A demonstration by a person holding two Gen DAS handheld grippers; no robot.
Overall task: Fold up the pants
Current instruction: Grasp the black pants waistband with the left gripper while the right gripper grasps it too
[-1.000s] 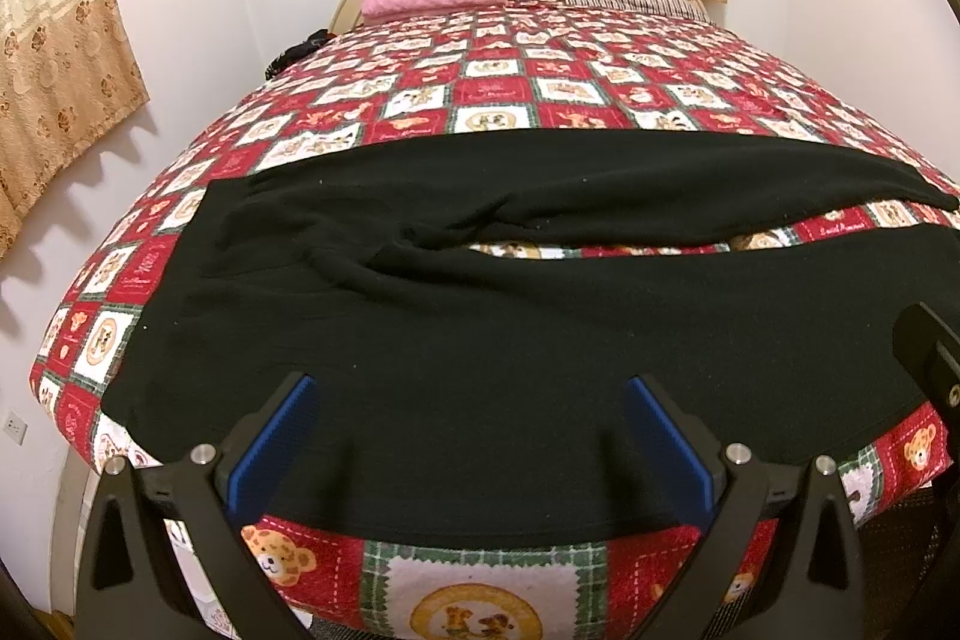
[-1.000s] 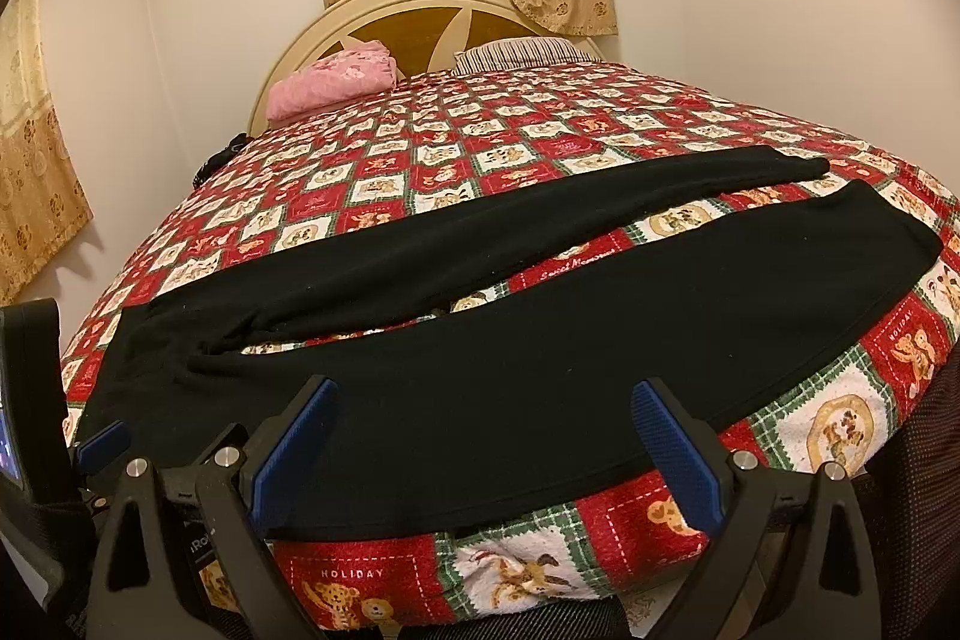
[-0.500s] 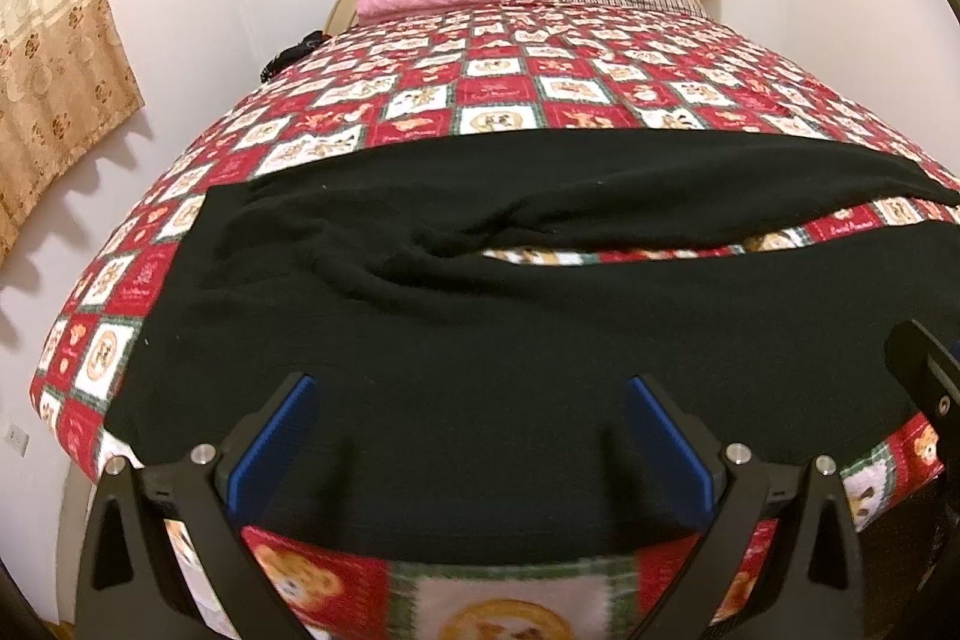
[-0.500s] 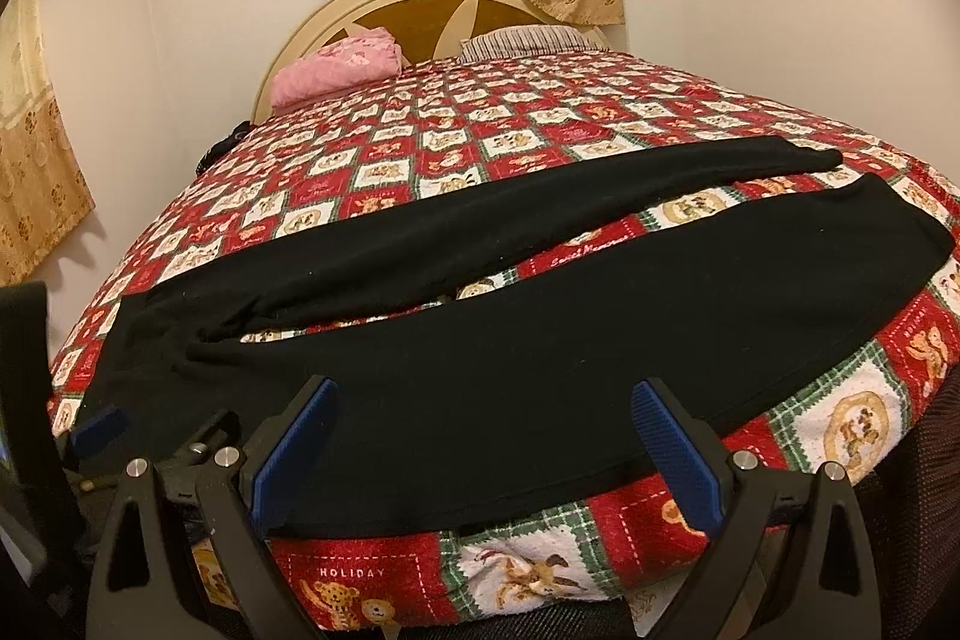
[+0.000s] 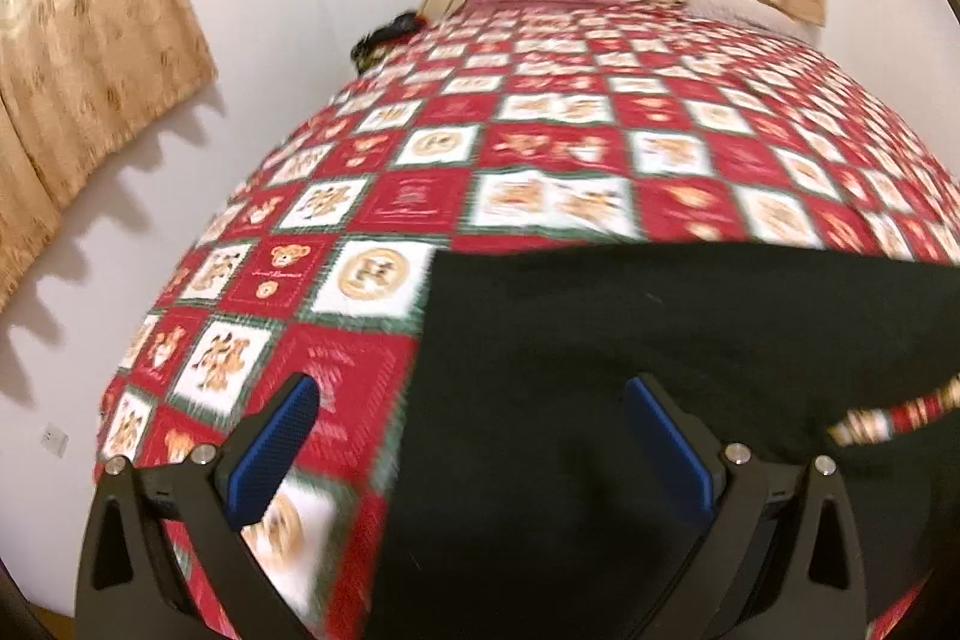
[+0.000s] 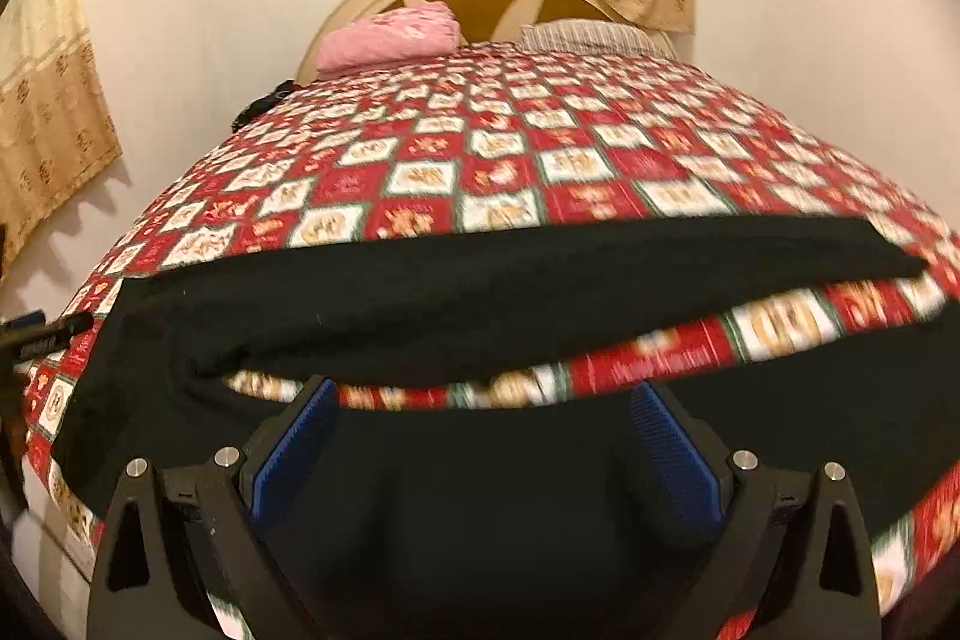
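Black pants point(image 6: 480, 292) lie spread across the foot of the bed point(image 6: 498, 142), legs parted toward its right edge. The left gripper point(image 5: 474, 436), jaws spread, hovers over the waist end near the left edge. The right gripper point(image 6: 480, 436), also spread, hovers over the near leg.

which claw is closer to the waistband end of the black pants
Left. The left claw straddles the waistband edge of the pants; the right claw sits over the near leg, farther along.
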